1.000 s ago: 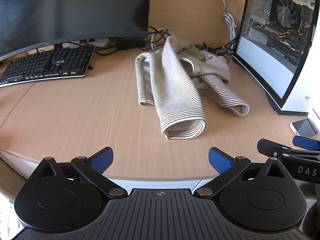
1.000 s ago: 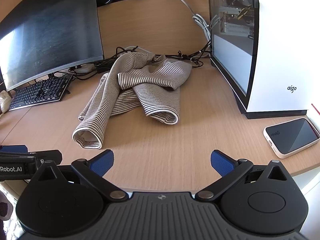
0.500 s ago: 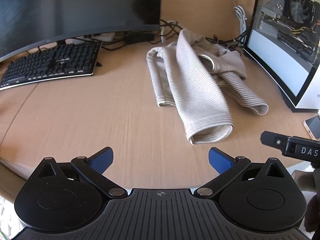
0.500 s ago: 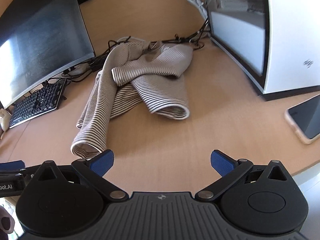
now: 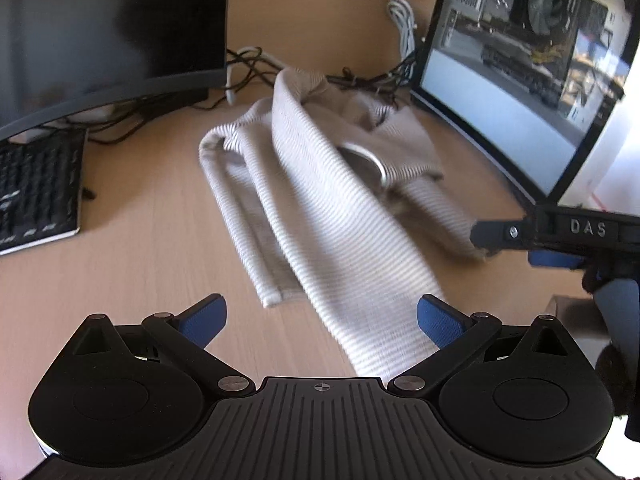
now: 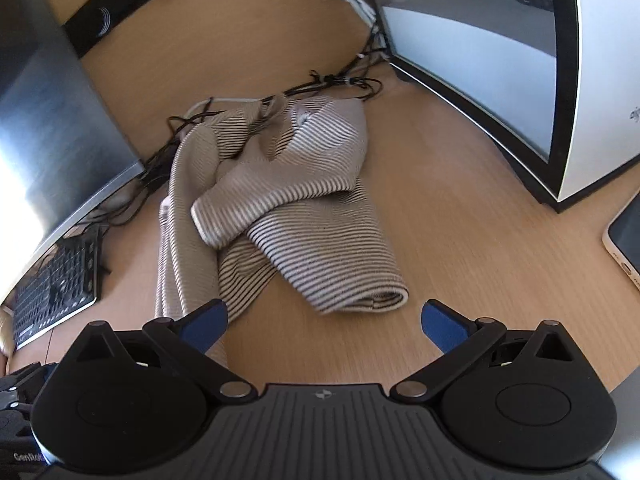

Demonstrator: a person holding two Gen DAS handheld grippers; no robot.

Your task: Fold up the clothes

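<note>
Over the last second both tools have closed in on the striped top (image 6: 288, 216), which lies crumpled on the desk (image 6: 460, 240) between the monitor (image 5: 100, 28) and the computer case (image 6: 592, 72). The left tool (image 5: 322, 316) has its jaws spread wide with one sleeve running between them, nothing gripped; the right tool (image 6: 324, 320) is equally wide open and empty, just short of the other sleeve's cuff. Folding has not begun; I judge the first grasps are imminent. No containers are in view.

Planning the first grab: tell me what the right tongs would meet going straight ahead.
Probably the rolled sleeve end of the crumpled grey-striped knit sweater, lying just ahead between the open right tongs; depth is uncertain.
</note>
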